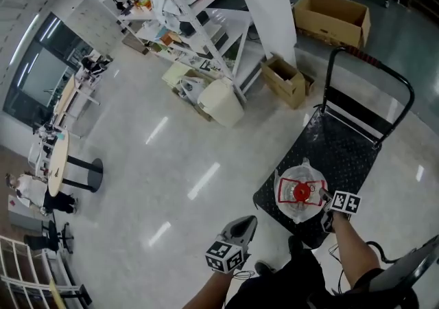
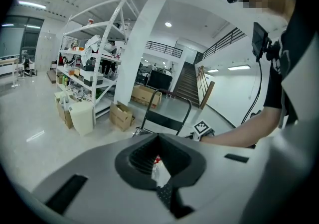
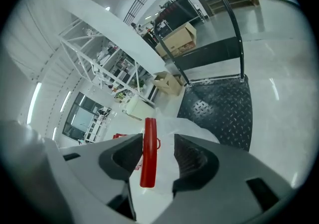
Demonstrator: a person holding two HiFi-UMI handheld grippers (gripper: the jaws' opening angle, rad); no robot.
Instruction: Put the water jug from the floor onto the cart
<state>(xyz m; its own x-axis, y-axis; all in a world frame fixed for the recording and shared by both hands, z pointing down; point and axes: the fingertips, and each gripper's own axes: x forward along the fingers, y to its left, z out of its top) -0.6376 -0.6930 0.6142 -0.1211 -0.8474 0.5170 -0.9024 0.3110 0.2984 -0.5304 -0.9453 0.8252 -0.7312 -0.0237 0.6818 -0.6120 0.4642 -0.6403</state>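
Head view shows a black flat-bed cart [image 1: 346,153] with a diamond-plate deck and a tall black loop handle standing on the pale glossy floor [image 1: 164,163]. A clear plastic water jug [image 1: 300,194] with a red cap and red carry handle stands upright on the near end of that deck. The right gripper [image 1: 322,199] is at the jug's top, its marker cube just beside it. The left gripper [image 1: 245,224] hovers over the floor, apart from the cart's near corner. A white metal shelving rack [image 1: 199,33] and 2 open brown cardboard boxes [image 1: 333,16] stand well beyond. Left gripper view has the left gripper [image 2: 158,157] with its 2 jaws drawn together, holding nothing; a sliver of the jug [image 2: 157,169] shows through the slit, and the cart [image 2: 167,122] lies ahead. Right gripper view has the right gripper [image 3: 158,149] with its jaws spread, the jug's red carry handle [image 3: 148,154] standing between them, close to the left-hand pad with a clear gap to the other, while the cart's deck [image 3: 224,108] stretches beyond.
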